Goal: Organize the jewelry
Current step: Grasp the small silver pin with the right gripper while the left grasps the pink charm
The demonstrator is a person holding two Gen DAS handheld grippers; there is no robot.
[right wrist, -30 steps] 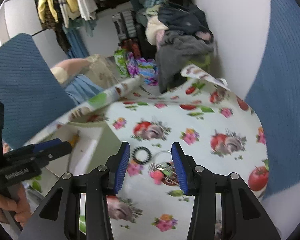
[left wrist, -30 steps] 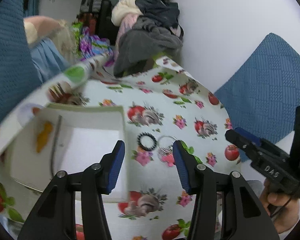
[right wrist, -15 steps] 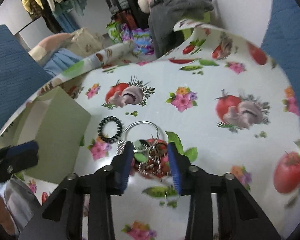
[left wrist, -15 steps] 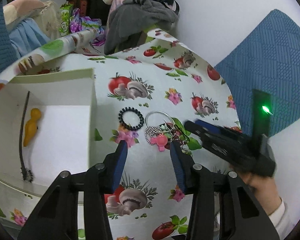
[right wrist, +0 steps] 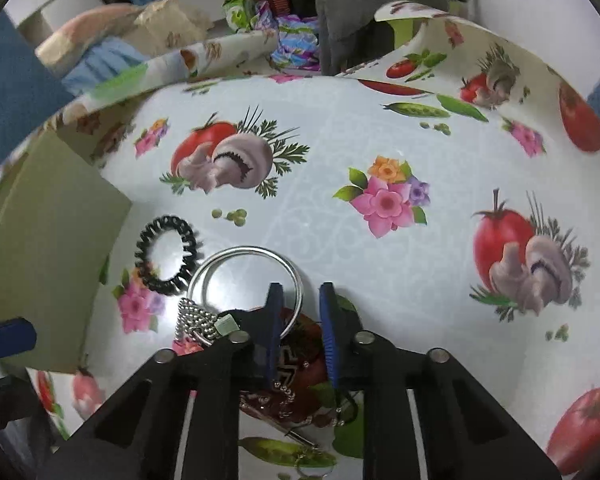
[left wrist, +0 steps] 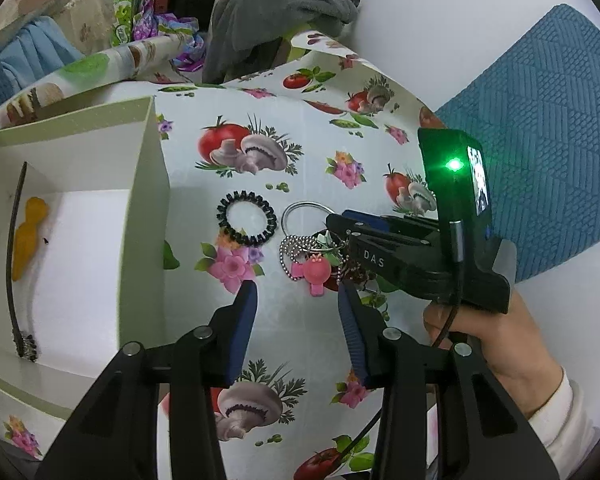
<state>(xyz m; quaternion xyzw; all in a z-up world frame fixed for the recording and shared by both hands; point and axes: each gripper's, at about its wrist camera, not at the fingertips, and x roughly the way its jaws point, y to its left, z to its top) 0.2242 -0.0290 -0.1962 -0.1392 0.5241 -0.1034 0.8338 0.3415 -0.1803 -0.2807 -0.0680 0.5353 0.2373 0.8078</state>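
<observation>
Here, a table covered by a floral and tomato-print tablecloth (left wrist: 300,128) held a small heap of jewelry. A black spiral bracelet (left wrist: 247,218) lay flat just right of an open white box (left wrist: 148,208). Beside it sat a silver bangle (right wrist: 245,280), a ball chain (left wrist: 290,256) and a pink charm (left wrist: 317,272), bunched together. Inside the box lay a yellow piece (left wrist: 27,236) and a dark thin strand (left wrist: 14,264) along its left wall.

The right gripper (right wrist: 300,300) was lowered over the heap, its blue fingers parted a little and straddling the bangle's near rim, not closed on it. The left gripper (left wrist: 296,292) hovered just short of the pink charm, its fingers spread wide and holding nothing. The right hand (left wrist: 496,344) wrapped the right gripper's handle, with a green light glowing on its upright part.
</observation>
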